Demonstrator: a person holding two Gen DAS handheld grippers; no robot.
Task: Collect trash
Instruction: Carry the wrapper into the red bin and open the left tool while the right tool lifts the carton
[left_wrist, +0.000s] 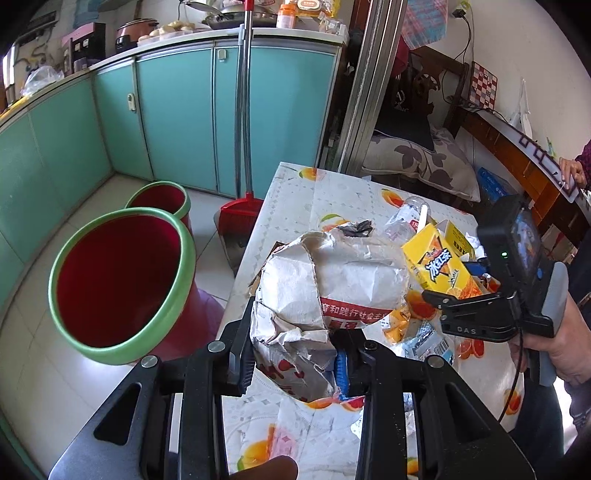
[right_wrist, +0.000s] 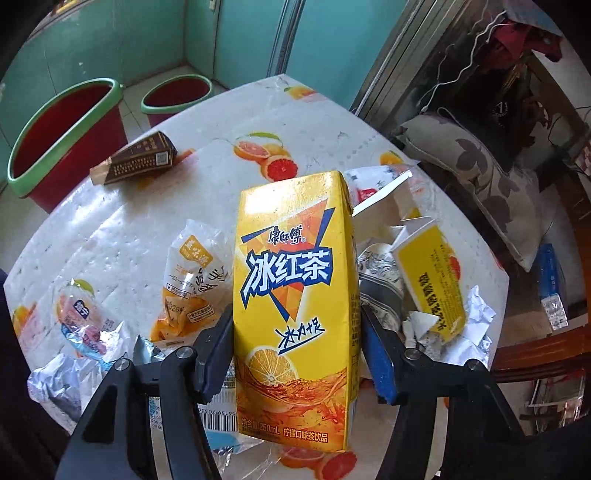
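Clamped in the left gripper (left_wrist: 295, 354), a crumpled grey paper bag (left_wrist: 325, 295) hangs over the table edge; the near red bin with green rim (left_wrist: 122, 280) waits down-left (closest arm). Right gripper (right_wrist: 295, 354) pinches an upright yellow tea carton (right_wrist: 295, 314).

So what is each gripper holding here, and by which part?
Left gripper clamps the crumpled grey-white newspaper wad by its lower end. Right gripper grips the yellow iced-tea carton across its narrow sides, on its lower half.
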